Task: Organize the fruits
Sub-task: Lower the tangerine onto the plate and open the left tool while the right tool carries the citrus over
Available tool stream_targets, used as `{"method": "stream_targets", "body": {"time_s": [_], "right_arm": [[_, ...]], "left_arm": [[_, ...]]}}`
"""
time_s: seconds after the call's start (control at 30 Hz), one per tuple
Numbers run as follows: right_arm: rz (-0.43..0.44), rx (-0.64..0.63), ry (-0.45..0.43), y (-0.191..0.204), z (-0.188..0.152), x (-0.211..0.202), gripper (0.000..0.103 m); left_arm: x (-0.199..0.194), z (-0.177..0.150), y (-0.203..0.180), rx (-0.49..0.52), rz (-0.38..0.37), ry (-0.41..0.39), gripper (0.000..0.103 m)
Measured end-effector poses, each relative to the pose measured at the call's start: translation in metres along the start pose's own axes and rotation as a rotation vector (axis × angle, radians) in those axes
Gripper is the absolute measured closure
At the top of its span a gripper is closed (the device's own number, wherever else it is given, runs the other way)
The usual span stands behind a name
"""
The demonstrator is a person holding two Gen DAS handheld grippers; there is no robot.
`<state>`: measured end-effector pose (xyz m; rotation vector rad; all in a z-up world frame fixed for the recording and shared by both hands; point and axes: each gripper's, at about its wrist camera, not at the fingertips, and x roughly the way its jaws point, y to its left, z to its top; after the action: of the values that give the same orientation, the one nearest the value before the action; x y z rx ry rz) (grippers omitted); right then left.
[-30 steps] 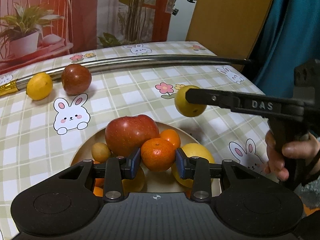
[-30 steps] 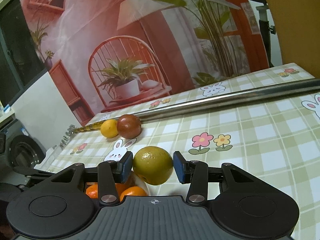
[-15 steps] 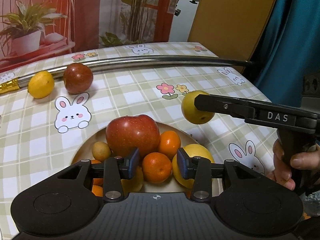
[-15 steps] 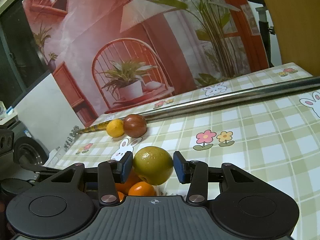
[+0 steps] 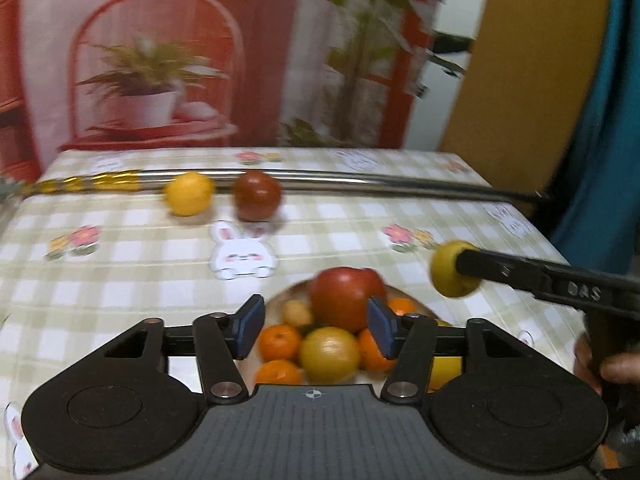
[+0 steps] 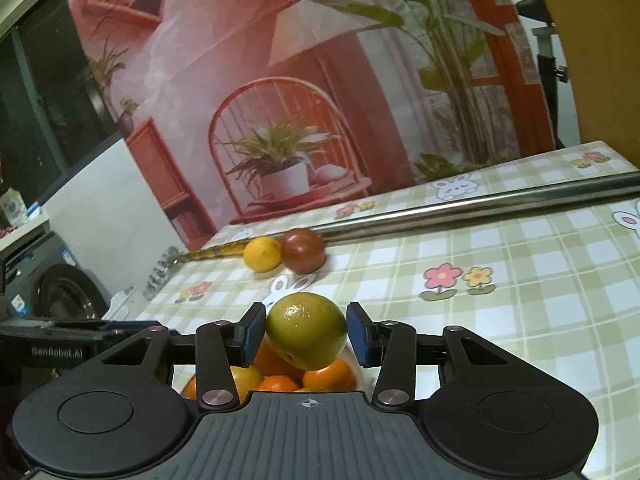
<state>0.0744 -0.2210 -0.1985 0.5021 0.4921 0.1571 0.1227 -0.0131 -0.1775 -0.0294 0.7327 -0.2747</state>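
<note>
My right hand-held gripper (image 6: 306, 338) pinches a round, smooth fruit (image 6: 306, 335) by its middle. It looks firm but slippery. My left hand-held gripper (image 5: 316, 330) is spread.

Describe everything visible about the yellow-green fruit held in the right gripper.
The yellow-green fruit is round, with glossy, finely dimpled skin that shades from yellow to olive green, and a small dark pit low on its front. The right gripper clamps it between its blue pads, one on each side. It hangs in the air above the plate of oranges, touching nothing but the pads. The left wrist view shows it right of the red apple.
</note>
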Motion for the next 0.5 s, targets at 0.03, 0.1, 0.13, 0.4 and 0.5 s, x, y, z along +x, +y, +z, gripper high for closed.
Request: {"method": "stream_targets", "body": {"time_s": [0.03,0.1,0.13,0.4,0.5], "right_arm": [[0.004,-0.007,0.008,0.005,-0.001,0.001,0.062],[0.01,-0.023,0.027,0.013,-0.003,0.003,0.062],[0.013,-0.03,0.035,0.017,-0.004,0.004,0.062],[0.007,-0.099,0.126,0.05,-0.018,0.013,0.062],[-0.007,-0.138,0.164,0.061,-0.024,0.017,0.062]], "left_arm": [[-0.004,-0.002,0.005,-0.022,0.015,-0.007,0.039],[-0.01,-0.004,0.015,-0.062,0.024,-0.016,0.035],[-0.013,-0.006,0.02,-0.084,0.022,-0.021,0.033],[-0.026,-0.019,0.031,-0.101,0.069,-0.04,0.024],[-0.029,-0.024,0.033,-0.098,0.094,-0.043,0.024]]}}
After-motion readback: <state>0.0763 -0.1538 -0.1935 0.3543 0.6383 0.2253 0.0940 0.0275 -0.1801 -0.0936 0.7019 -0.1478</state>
